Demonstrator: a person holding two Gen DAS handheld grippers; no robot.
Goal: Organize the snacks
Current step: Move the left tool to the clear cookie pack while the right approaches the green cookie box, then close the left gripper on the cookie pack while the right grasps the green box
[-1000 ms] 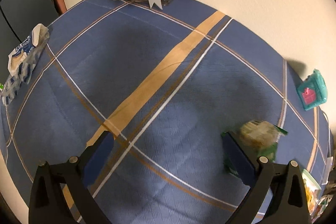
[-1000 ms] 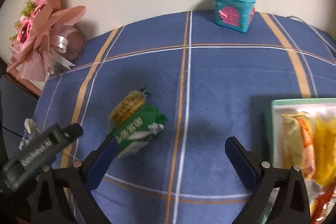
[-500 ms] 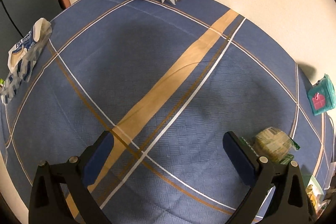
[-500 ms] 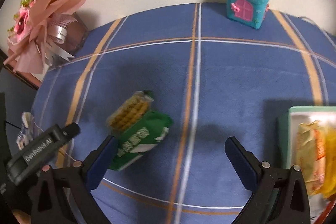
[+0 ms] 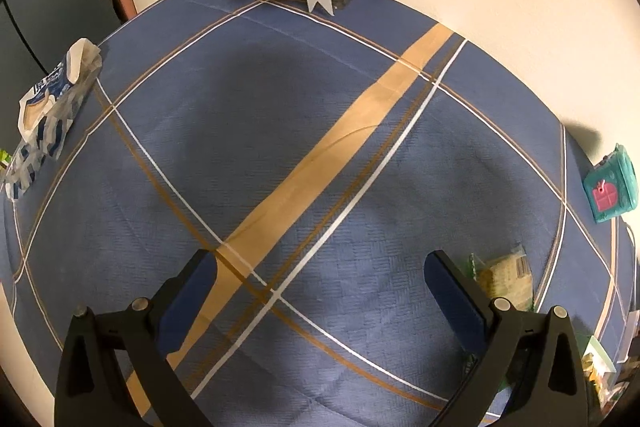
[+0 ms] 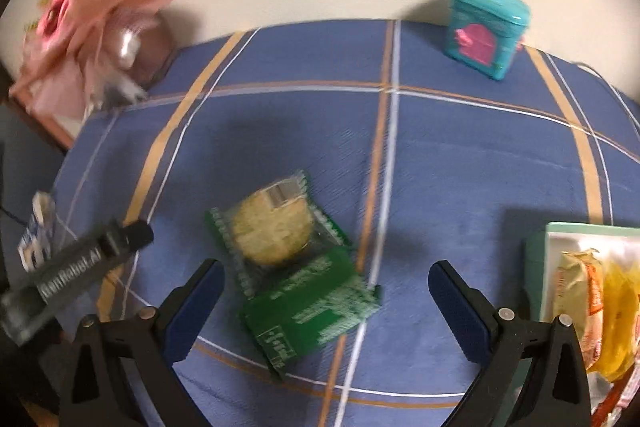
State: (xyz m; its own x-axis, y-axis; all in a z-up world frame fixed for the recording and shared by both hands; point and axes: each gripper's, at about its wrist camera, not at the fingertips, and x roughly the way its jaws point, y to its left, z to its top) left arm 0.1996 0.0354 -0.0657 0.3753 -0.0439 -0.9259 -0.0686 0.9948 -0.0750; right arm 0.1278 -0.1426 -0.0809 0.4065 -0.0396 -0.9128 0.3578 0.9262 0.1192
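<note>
Left gripper (image 5: 320, 285), jaws wide apart, empty, hangs over blue plaid tablecloth (image 5: 280, 131). Right gripper (image 6: 326, 297), jaws also spread, nothing between them, sits just near of a green plastic cracker packet (image 6: 296, 267) lying flat on the cloth. Far right: pale green tray (image 6: 538, 267) holding yellow-orange wrapped snacks (image 6: 600, 311). Teal house-shaped box (image 6: 486, 29) at far wall.

Plaid tablecloth (image 6: 460, 163) — cookie packet (image 6: 296, 267), tray (image 6: 538, 255); toy house (image 6: 486, 27)
</note>
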